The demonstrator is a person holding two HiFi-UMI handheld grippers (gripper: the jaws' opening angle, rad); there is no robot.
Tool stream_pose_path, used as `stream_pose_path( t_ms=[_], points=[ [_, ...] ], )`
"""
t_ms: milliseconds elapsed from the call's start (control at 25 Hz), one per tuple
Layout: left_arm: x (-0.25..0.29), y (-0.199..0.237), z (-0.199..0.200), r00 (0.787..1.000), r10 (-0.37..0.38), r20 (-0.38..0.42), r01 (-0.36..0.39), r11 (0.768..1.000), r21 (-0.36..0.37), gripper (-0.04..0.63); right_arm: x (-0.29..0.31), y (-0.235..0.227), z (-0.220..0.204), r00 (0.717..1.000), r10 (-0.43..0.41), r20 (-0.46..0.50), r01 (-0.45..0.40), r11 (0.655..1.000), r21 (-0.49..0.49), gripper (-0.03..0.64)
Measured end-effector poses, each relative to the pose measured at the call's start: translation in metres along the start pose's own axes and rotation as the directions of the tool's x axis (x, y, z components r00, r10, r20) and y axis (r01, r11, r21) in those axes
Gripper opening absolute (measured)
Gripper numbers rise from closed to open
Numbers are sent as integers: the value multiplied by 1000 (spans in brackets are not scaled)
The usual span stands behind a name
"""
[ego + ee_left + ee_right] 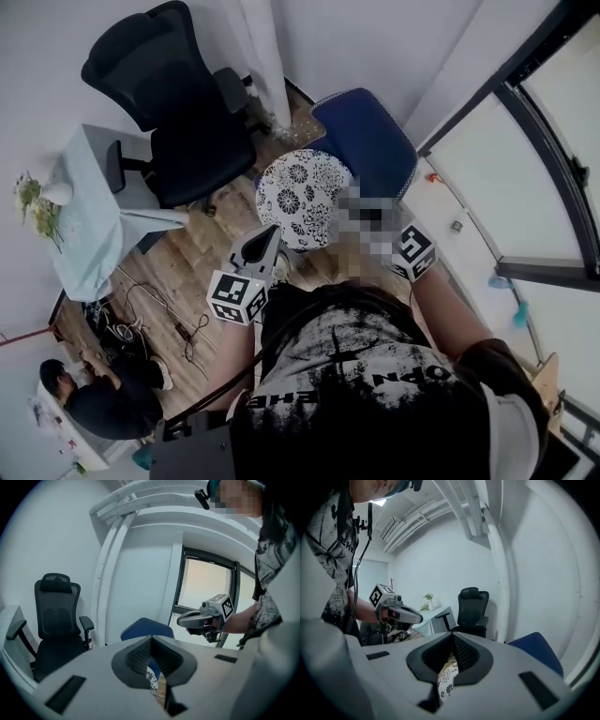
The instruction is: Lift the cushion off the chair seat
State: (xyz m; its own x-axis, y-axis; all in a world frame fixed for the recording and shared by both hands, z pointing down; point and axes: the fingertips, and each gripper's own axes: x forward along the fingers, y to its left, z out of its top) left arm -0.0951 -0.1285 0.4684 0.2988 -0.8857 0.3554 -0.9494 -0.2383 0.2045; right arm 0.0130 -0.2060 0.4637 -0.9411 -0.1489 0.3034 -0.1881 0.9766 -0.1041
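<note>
A round white cushion [305, 195] with a black flower print lies on the seat of a blue chair [370, 141]. My left gripper [265, 236] points at the cushion's near left edge, just short of it, jaws shut and empty. In the head view a mosaic patch hides most of my right gripper; its marker cube [415, 251] shows at the cushion's near right side. In the left gripper view the left gripper [151, 639] has the cushion [152, 682] below its shut jaws. In the right gripper view the right gripper [453, 635] is also shut and empty, with the cushion [444, 680] underneath.
A black office chair [173, 103] stands left of the blue chair, beside a table with a pale cloth [89, 216] and a small plant [37, 202]. A white column [267, 56] rises behind. Cables [141, 314] lie on the wooden floor. A person crouches at lower left [103, 398]. Windows [544, 159] line the right.
</note>
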Motion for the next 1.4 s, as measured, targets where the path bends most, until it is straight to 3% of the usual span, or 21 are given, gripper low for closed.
stream_pose_path(
  t_ms=[280,480,640,840,1000,1280,1400],
  points=[
    [7,47,-5,994,-94,-59,94,996,-5,14,27,6,12,994,-108,-10,108,993,44,17],
    [13,76,-21,976,-170,-137,171,985,-5,14,51,6,11,982,-186,-17,186,978,96,17],
    [17,99,-36,964,-192,-183,191,981,-24,14,73,11,1,980,-198,-33,201,972,125,17],
    [31,116,-62,948,-233,-217,216,971,-100,15,91,15,-14,979,-191,-63,199,969,144,17],
    [45,131,-88,938,-235,-254,206,969,-137,17,105,16,-25,981,-174,-85,186,971,148,17],
    [79,167,-143,936,-176,-304,127,976,-176,20,133,5,-49,982,-147,-118,164,974,155,17],
    [89,181,-176,926,-164,-341,89,970,-226,54,147,0,-61,982,-137,-131,155,979,132,17]
  ],
)
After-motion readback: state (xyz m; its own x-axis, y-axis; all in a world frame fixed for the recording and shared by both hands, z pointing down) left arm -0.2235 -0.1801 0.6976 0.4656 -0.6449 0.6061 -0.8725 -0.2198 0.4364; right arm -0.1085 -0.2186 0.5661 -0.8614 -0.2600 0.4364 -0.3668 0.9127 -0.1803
